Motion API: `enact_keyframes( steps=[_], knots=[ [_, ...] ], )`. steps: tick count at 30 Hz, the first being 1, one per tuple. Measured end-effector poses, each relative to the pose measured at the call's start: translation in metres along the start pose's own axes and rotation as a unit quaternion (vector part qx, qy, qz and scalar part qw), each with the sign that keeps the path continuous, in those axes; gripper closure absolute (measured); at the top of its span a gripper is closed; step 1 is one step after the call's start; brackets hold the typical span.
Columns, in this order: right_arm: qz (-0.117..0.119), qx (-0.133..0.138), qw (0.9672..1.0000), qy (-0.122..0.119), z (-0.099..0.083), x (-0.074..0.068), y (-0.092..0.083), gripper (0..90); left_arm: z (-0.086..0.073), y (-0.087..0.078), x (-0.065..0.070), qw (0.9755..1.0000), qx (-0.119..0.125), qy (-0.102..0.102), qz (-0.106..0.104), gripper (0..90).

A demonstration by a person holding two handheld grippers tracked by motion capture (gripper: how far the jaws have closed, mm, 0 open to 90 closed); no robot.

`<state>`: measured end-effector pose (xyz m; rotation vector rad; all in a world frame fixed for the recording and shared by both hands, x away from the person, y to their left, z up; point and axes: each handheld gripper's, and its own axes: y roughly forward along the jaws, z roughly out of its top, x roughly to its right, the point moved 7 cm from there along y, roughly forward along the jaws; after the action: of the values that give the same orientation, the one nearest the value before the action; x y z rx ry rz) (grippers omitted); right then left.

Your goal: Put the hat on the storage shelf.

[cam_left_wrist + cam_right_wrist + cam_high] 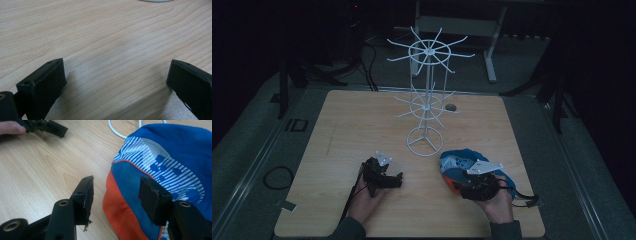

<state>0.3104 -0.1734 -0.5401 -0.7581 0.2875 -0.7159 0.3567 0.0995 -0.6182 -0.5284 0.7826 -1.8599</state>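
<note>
A blue cap (457, 160) with white stripes and an orange brim lies on the wooden table (362, 120) at the front right. My right gripper (460, 186) is at its near edge. In the right gripper view its jaws (117, 181) stand apart, one over bare wood, the other over the cap (175, 150), with the orange brim edge between them and no pad pressing. My left gripper (398, 179) rests low at the front left, pointing right. Its jaws (116, 65) are wide open over bare wood.
A white wire rack (426, 100) with two tiers of spokes stands mid-table on a ring base (424, 141), just behind the cap. The ring (117, 132) curves close to the cap's far side. The left gripper (53, 128) lies farther off.
</note>
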Motion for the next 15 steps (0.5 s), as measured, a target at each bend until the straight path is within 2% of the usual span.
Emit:
enact_keyframes(
  steps=[9, 12, 15],
  knots=[
    [-0.005, -0.004, 1.0, 0.003, 0.0003, 0.0016, -0.0005, 41.4, 0.0001, 0.0001, 0.0001, 1.0, 0.0, 0.0, 0.0, 2.6],
    [-0.017, -0.011, 0.9998, 0.0, -0.0006, 0.0038, -0.0006, 41.2, 0.0001, 0.0001, 0.0002, 1.0, 0.0, 0.0, 0.0, 2.6],
    [-0.017, -0.017, 0.9997, -0.003, -0.0014, 0.0036, 0.0, 41.3, 0.0, 0.0, 0.0002, 1.0, 0.0, 0.0, 0.0, 2.6]
  ],
)
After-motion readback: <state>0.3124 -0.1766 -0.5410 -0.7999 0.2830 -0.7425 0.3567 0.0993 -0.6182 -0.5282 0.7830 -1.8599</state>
